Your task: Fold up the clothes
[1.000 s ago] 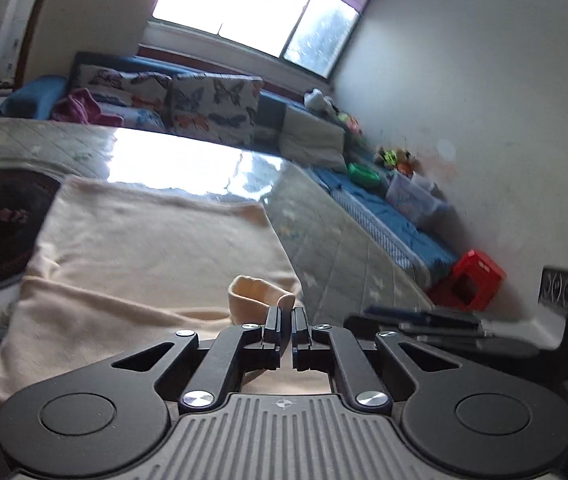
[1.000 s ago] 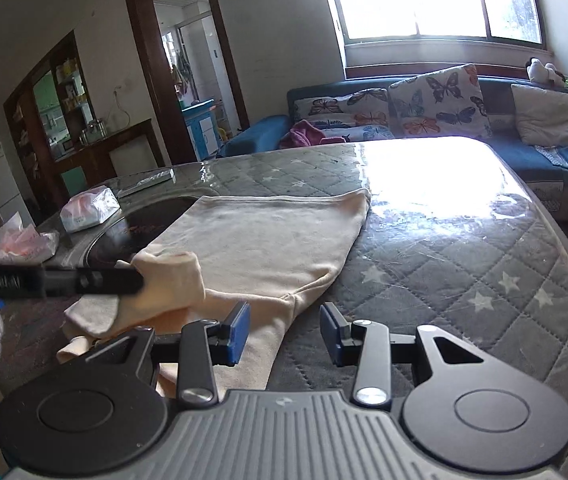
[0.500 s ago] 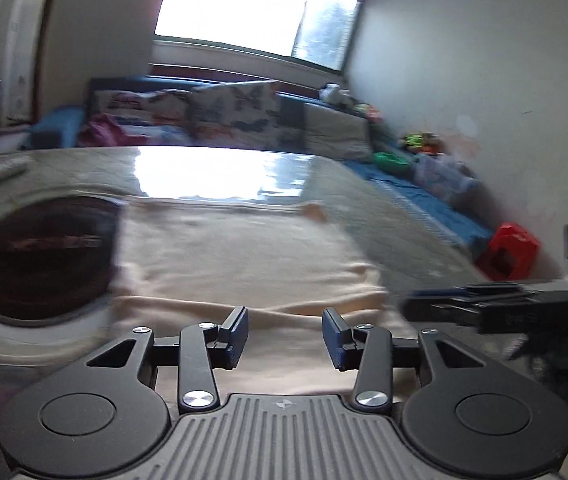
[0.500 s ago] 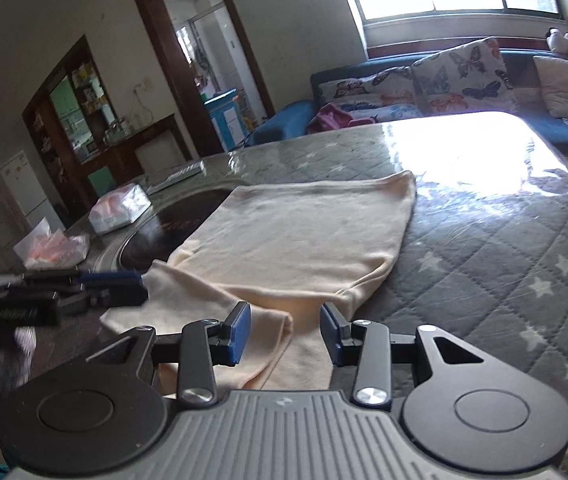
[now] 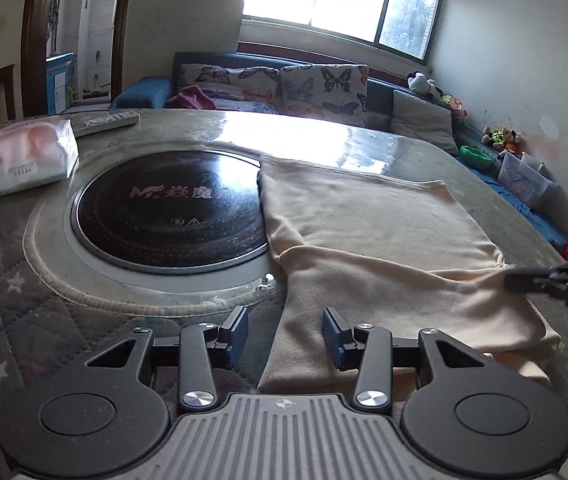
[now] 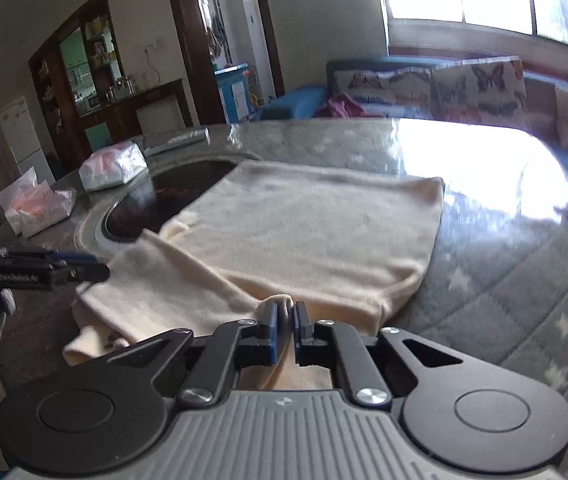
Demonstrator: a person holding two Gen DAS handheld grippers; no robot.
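Since a second ago the two have swapped roles: the left gripper (image 5: 284,330), then pinched on a fold of cloth, now has its jaws apart over the near hem, and the right gripper (image 6: 284,330), then open, is clamped on a bunched fold of the cream garment (image 5: 372,232). The garment lies flat on the quilted worktop (image 6: 524,280), towards its right edge, its left side overlapping the round black cooktop (image 5: 167,208). A tissue pack (image 5: 27,156) sits at the far left.

both wrist views low, close over table (image 5: 424,152), facing window; share cream garment (image 5: 364,232), sofa (image 6: 464,80).
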